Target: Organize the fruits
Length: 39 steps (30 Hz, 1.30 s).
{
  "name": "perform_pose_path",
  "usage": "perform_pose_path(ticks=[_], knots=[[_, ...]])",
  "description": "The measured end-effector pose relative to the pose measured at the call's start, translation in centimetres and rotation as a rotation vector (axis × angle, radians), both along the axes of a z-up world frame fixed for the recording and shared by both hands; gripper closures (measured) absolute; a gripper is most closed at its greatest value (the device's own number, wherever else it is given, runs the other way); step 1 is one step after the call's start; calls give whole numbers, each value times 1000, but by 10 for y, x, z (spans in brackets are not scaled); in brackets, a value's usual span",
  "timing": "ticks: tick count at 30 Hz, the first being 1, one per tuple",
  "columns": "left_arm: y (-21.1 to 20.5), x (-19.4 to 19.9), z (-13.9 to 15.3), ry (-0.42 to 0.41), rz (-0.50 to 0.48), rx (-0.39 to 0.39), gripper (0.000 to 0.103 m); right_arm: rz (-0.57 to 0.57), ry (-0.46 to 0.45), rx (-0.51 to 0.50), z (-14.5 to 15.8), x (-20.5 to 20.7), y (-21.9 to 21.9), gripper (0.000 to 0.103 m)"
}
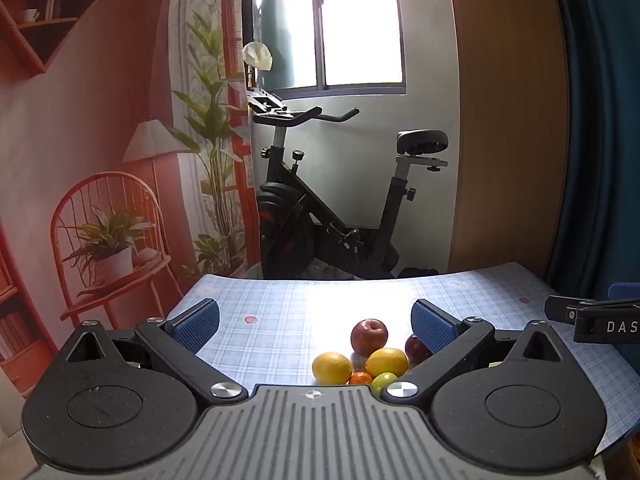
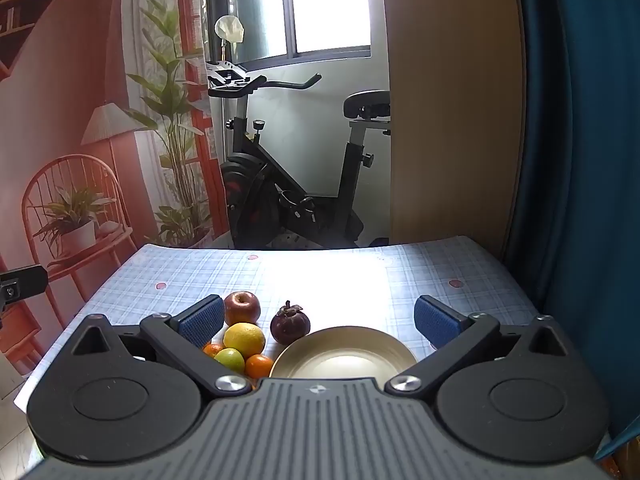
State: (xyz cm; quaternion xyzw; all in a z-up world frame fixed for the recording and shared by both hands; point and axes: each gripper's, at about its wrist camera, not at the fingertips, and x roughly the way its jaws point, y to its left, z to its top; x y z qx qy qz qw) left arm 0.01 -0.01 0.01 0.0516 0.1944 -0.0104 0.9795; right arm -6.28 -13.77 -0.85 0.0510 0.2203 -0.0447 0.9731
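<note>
We hold both grippers low over the checked tablecloth [image 2: 340,276], and both stand spread wide with nothing between the blue pads. The left gripper [image 1: 315,322] looks onto a tight cluster of fruit: a red apple [image 1: 369,337] at the back, two lemons [image 1: 332,368] in front of it, touching or nearly so. A small orange [image 1: 361,378] and a green fruit [image 1: 383,382] peek out at the gripper body's edge, both cut off below. A dark round fruit [image 1: 416,349] sits half hidden behind our right-hand pad.

From the right gripper [image 2: 318,320] that dark one shows whole: a mangosteen [image 2: 290,325], upright with its leafy cap on top, just beside the golden plate [image 2: 304,354]. The plate's near rim is cut off by the gripper body (its bare centre glares white in the window light). Left of the mangosteen sits the same pile, partly masked by our left-hand finger: apple, one lemon, green fruit, and two oranges, one nearly hidden behind the finger. Every fruit lies on the cloth beside the plate.

An exercise bike [image 2: 288,168] stands beyond the table's far edge.
</note>
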Motion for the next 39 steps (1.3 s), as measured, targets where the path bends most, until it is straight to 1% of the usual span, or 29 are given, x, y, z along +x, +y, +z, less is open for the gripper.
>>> perform_pose_path(ticks=[6, 15, 26, 29, 39], knots=[[-1, 3, -3, 4, -1, 4, 0, -1, -3, 0, 1, -1, -1, 0], [0, -1, 1, -8, -7, -5, 0, -1, -9, -3, 2, -2, 0, 0], [-4, -3, 2, -4, -9, -1, 0, -4, -16, -9, 3, -4, 2, 0], [-3, -3, 1, 8, -11, 5, 0, -4, -16, -9, 3, -4, 2, 0], [-3, -3, 2, 15, -10, -2, 0, -4, -20, -10, 4, -5, 0, 0]])
